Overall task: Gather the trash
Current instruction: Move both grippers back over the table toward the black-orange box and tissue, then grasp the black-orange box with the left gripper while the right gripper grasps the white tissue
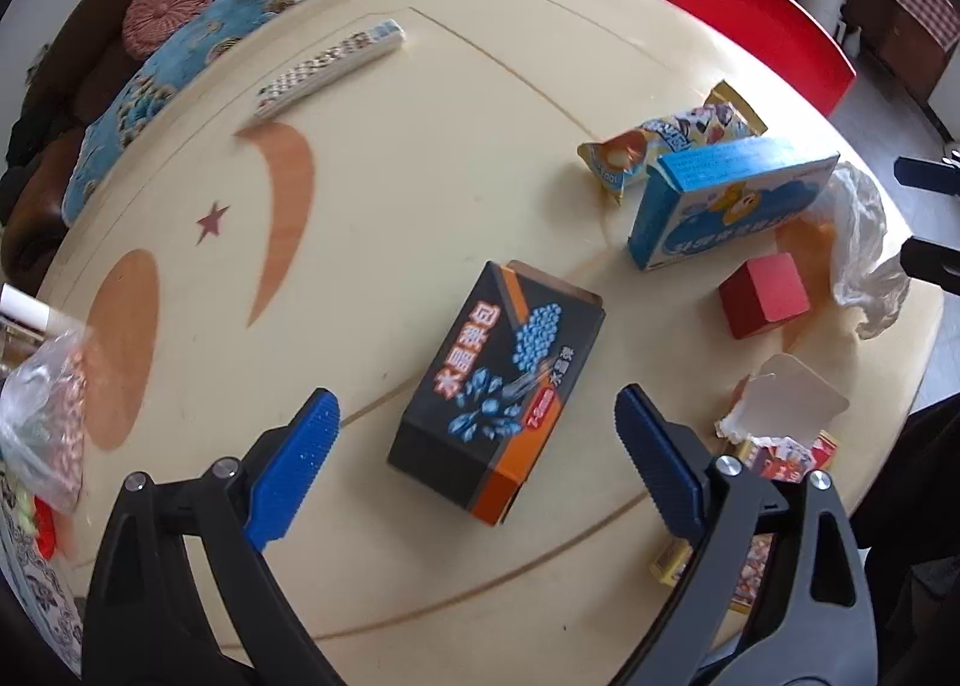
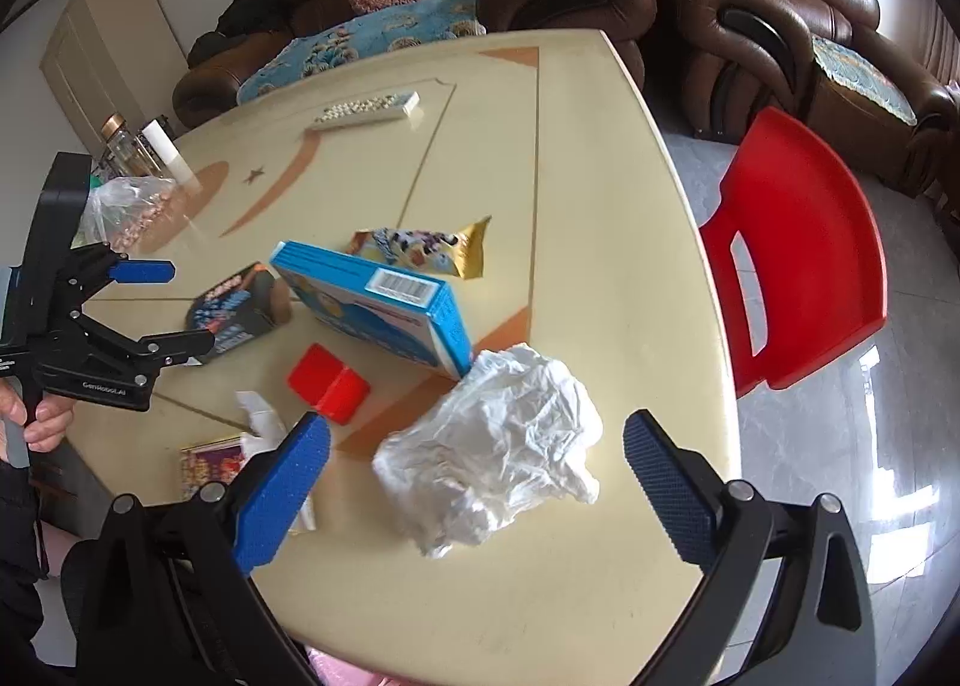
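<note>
Left tongs (image 1: 477,440): spread wide, empty, hovering over the black box (image 1: 498,395), one finger on each side of it.
Right tongs (image 2: 477,470): spread wide, empty, straddling the crumpled bag (image 2: 492,446) near the table (image 2: 600,176) edge.
Blue box (image 2: 372,305): lying tilted mid-table, touching the bag.
Snack wrapper (image 2: 426,248): just behind the blue box.
Red block (image 2: 329,383): between the black box and the bag.
Remote (image 2: 366,110): far side, well apart.
Red chair (image 2: 798,248): beside the table.
</note>
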A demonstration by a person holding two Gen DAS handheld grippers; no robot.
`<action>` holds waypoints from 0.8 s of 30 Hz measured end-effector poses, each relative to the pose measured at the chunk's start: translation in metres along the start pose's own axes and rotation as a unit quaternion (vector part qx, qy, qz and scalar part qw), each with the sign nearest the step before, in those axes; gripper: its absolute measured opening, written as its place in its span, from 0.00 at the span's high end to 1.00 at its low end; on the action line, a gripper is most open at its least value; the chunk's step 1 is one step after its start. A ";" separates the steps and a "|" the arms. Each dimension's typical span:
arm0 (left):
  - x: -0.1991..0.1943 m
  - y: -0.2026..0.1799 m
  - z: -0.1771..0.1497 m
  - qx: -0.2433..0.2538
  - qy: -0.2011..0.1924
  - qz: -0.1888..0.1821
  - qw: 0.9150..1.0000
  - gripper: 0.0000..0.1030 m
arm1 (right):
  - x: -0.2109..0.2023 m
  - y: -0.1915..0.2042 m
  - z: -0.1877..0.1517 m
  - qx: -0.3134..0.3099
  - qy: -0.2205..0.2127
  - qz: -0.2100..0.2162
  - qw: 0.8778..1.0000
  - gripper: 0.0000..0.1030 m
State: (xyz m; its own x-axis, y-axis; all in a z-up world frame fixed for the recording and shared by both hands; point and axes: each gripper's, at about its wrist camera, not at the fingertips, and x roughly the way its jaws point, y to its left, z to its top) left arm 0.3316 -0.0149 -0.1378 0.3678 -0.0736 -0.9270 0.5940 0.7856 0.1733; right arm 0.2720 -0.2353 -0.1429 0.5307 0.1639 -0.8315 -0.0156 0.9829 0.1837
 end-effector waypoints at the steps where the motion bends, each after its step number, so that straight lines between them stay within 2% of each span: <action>1: 0.005 -0.001 0.001 0.004 0.005 0.000 1.000 0.12 | 0.004 -0.001 0.000 0.001 0.002 -0.001 1.000 0.07; 11: 0.035 0.009 0.008 -0.005 0.027 -0.012 1.000 0.12 | 0.038 0.000 0.000 -0.016 0.006 -0.023 1.000 0.07; 15: 0.039 0.014 0.010 -0.017 0.024 -0.033 0.999 0.12 | 0.052 0.001 -0.003 -0.026 0.013 -0.036 0.999 0.06; 20: 0.043 0.018 0.010 -0.025 0.017 -0.050 0.998 0.12 | 0.056 0.012 -0.010 -0.058 -0.001 -0.069 0.996 0.06; 24: 0.044 0.020 0.008 -0.029 0.011 -0.055 0.998 0.12 | 0.055 0.010 -0.011 -0.050 -0.009 -0.068 0.996 0.06</action>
State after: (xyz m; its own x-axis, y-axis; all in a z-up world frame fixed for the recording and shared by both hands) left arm 0.3652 -0.0073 -0.1731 0.2854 -0.1487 -0.9468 0.5882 0.8072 0.0505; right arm 0.2918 -0.2153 -0.1924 0.5496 0.0275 -0.8350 -0.0261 0.9995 0.0158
